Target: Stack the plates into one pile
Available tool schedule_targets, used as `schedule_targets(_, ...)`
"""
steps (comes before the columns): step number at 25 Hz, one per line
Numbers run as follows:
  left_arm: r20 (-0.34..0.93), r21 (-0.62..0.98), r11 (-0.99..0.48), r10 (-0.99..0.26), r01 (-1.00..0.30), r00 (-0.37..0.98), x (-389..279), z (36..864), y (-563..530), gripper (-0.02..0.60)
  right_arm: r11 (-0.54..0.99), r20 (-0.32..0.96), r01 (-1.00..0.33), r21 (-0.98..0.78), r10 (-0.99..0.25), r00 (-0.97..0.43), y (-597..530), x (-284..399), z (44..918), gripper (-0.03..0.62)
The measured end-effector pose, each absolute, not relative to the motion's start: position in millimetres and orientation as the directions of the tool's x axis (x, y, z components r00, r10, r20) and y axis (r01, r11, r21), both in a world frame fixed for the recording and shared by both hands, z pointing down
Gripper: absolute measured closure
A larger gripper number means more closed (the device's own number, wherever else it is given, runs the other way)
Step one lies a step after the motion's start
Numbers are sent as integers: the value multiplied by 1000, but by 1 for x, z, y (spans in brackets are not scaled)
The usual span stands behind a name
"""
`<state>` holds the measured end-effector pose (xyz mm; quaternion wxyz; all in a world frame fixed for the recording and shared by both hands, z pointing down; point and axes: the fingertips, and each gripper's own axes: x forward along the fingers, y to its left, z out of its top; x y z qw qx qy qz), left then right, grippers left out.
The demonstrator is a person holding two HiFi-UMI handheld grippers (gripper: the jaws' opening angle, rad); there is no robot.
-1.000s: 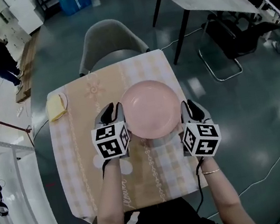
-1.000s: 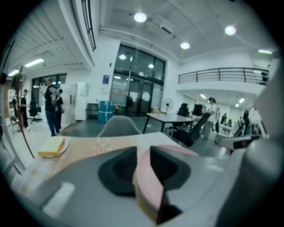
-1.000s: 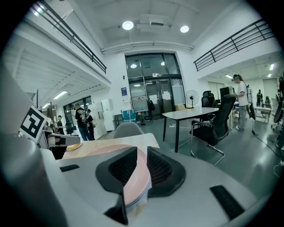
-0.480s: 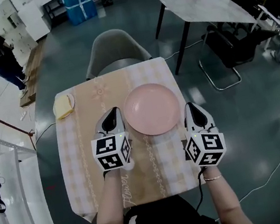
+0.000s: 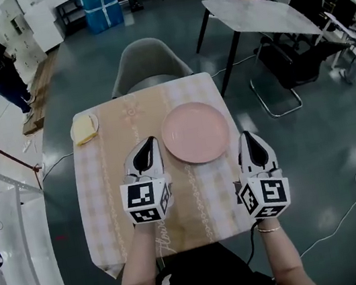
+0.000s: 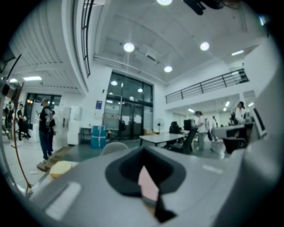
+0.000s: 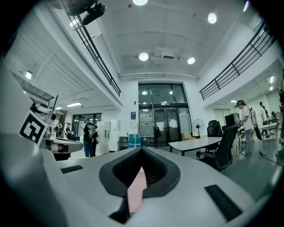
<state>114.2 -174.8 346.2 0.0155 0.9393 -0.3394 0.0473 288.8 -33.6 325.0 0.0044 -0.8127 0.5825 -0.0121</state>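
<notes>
**A:** Head view: which step is shown?
**B:** Probably the end of stacking. The pink plate [image 5: 196,132], round, smooth and glossy, lies on the checked tablecloth [image 5: 101,206]. It sits between the left gripper [image 5: 145,149] and the right gripper [image 5: 252,142], and neither touches it. Whether other plates lie beneath it cannot be told. A small plate [image 5: 96,123] bearing something yellow sits at the far left corner.
**A:** Left gripper view?
**B:** Jaws pressed together and empty; a pink sliver shows beyond them.
**A:** Right gripper view?
**B:** The same. Any further move calls for spreading the jaws first.
</notes>
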Motion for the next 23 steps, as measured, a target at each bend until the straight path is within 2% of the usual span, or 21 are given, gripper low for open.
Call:
schedule_targets(7,90,2,-776,-628,-631,773,105,342,-170,574,-297,-40,-955,13,-954,297,-29,271,307,589)
schedule_targets(23,95,13,-787,-613,-617,784,109,351,-183,574,-295,-36,-955,33,-955,293,-43,272,317,589)
